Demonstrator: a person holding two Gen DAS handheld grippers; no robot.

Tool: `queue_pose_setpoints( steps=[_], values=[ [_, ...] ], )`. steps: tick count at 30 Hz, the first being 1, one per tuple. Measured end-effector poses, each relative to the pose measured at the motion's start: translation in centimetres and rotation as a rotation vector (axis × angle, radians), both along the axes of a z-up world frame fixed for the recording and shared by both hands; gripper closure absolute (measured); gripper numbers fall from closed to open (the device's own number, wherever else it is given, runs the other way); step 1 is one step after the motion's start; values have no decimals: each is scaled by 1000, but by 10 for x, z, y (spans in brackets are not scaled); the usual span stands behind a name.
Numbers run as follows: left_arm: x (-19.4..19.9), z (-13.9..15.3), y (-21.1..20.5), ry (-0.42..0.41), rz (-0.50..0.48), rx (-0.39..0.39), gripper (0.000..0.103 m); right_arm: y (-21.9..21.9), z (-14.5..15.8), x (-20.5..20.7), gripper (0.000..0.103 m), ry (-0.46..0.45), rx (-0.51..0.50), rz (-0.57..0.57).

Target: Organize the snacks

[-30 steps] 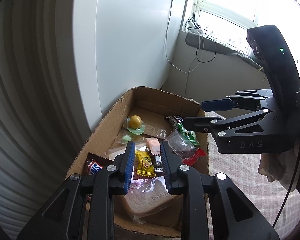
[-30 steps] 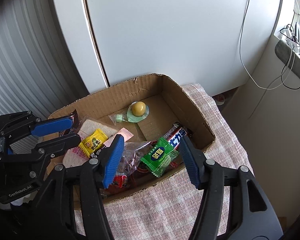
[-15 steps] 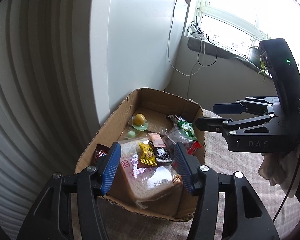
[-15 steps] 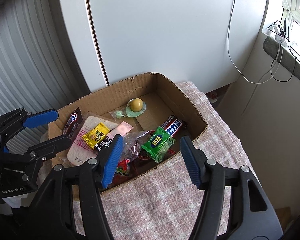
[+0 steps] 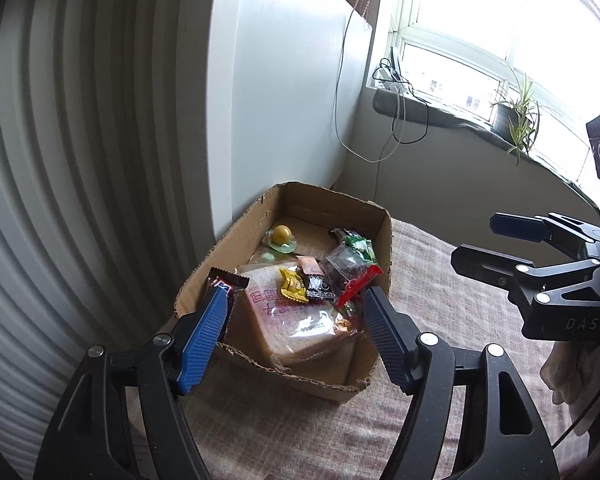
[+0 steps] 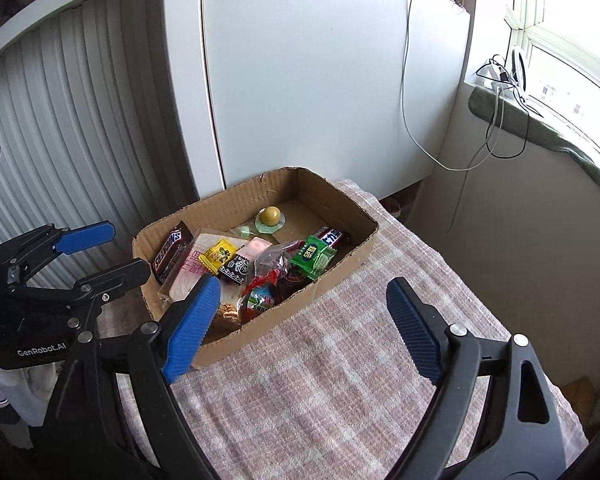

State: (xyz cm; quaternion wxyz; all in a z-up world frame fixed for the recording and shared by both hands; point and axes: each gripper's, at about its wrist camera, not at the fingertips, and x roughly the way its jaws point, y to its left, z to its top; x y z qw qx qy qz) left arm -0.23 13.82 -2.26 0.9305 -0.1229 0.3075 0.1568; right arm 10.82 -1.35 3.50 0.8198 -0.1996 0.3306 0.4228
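A cardboard box [image 5: 352, 208] [image 6: 236, 200] on a checked cloth holds several snacks: a bread packet [image 5: 296, 316], a Snickers bar [image 6: 170, 250], a yellow candy [image 6: 220, 255], a green packet [image 6: 314, 256], a yellow ball sweet [image 5: 282, 235] [image 6: 270, 216]. My left gripper [image 5: 294, 338] is open and empty, back from the box's near end; it also shows in the right wrist view [image 6: 96, 254]. My right gripper [image 6: 304, 320] is open and empty, above the cloth beside the box; it also shows in the left wrist view [image 5: 488, 242].
A white cabinet [image 6: 300, 80] and a ribbed shutter [image 5: 80, 160] stand behind the box. A windowsill [image 5: 460, 120] with cables and a plant [image 5: 520, 120] is at the right. The cloth-covered table [image 6: 340, 380] drops off at its right edge.
Both grippers have pulled back and up from the box. The left jaws have opened from nearly shut to wide. The snacks have stayed in the box.
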Motion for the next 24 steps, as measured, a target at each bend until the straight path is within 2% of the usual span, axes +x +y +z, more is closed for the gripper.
queue_pose_setpoints(
  steps=[2,7,10,24],
  values=[
    [-6,2,-4,-11,13,10,25,-10,3,-8,15,-17,9,-35],
    [-17,2,-14,-24,27,38,24,-31,1,-22,15,-38,23,-116],
    [-22,1,-15,-27,32,26,23,-40,0,-30,15,-37,30,-141],
    [-32,4,-21,-32,58,29,23,-54,2,-45,15,-34,66,-159]
  ],
)
